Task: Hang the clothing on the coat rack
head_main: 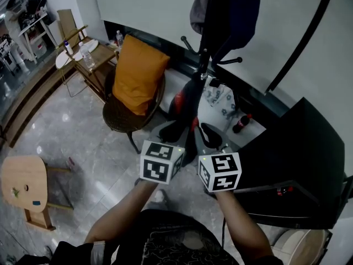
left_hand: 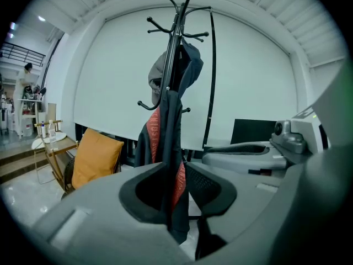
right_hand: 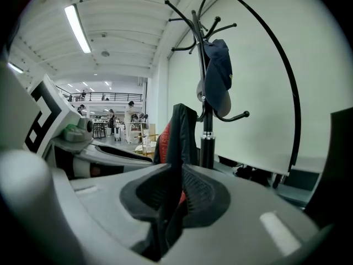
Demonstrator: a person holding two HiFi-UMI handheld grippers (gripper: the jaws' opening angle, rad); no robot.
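Note:
A black garment with red trim hangs between my two grippers, in front of the black coat rack. My left gripper is shut on its fabric, which runs up from the jaws towards the rack's pole. Close beside it, my right gripper is also shut on the garment, with cloth pinched between its pads. A dark cap hangs on a rack hook above the garment. The garment's top edge sits below the hooks.
A wicker chair with an orange cushion stands left of the rack, a wooden side table behind it. A wooden stool is at the near left. A black cabinet is at the right, a cola bottle near the rack's base.

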